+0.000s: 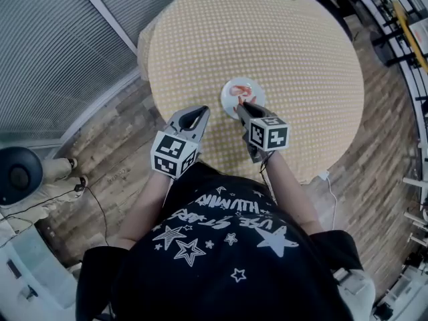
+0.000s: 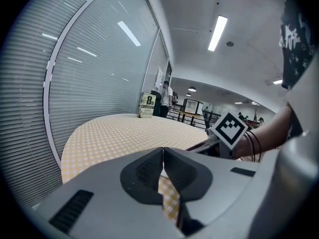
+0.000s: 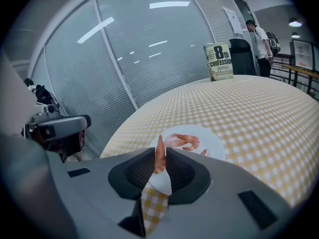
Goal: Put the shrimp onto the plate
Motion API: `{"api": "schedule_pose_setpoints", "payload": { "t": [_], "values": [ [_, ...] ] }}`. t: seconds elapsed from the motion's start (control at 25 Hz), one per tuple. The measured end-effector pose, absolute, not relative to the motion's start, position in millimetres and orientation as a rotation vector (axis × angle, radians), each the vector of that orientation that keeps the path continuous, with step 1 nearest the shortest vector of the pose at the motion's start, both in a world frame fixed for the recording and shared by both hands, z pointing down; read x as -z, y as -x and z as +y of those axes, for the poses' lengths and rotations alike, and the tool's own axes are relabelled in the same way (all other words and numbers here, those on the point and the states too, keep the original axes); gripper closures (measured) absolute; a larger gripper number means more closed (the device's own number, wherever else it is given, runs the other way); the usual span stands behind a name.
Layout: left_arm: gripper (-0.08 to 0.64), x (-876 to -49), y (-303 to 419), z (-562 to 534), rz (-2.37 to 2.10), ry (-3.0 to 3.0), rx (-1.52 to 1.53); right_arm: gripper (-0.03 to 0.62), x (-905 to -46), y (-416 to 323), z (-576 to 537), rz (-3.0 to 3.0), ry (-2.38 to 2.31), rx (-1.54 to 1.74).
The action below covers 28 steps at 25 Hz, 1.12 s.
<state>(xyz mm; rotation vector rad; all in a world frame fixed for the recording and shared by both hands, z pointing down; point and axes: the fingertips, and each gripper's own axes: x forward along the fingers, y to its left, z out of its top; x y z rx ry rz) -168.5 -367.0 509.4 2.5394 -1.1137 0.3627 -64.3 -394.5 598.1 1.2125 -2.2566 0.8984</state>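
Just above the plate's [image 3: 213, 139] near rim, the right hand-held gripper [image 3: 160, 152] pinches a shrimp [image 3: 159, 158] upright — a second shrimp [image 3: 183, 141] lies on the plate — while the left hand-held gripper [image 2: 163, 156], jaws pressed together on nothing, hangs at the counter's [image 1: 281, 45] edge.

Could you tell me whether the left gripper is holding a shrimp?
No, the left gripper has its jaws shut together with nothing between them.

"How many shrimp are you seeing?"
"I count two: one shrimp [image 3: 183, 141] mid-frame and a second shrimp [image 3: 159, 157] just below it."
"And the rest?"
"One plate [image 1: 228, 99], one table [image 1: 287, 52], one book [image 3: 218, 62], and two grippers: left gripper [image 1: 199, 114], right gripper [image 1: 246, 105]."
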Motion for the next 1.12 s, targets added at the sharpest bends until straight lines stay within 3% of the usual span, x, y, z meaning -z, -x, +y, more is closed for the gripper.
{"api": "schedule_pose_setpoints", "payload": {
  "t": [1.12],
  "values": [
    [0.551, -518.4, 174.9, -367.3, -1.133, -2.498, -0.365, 0.526, -620.9, 75.7, -402.9, -2.142, -1.184, -0.788]
  ]
}}
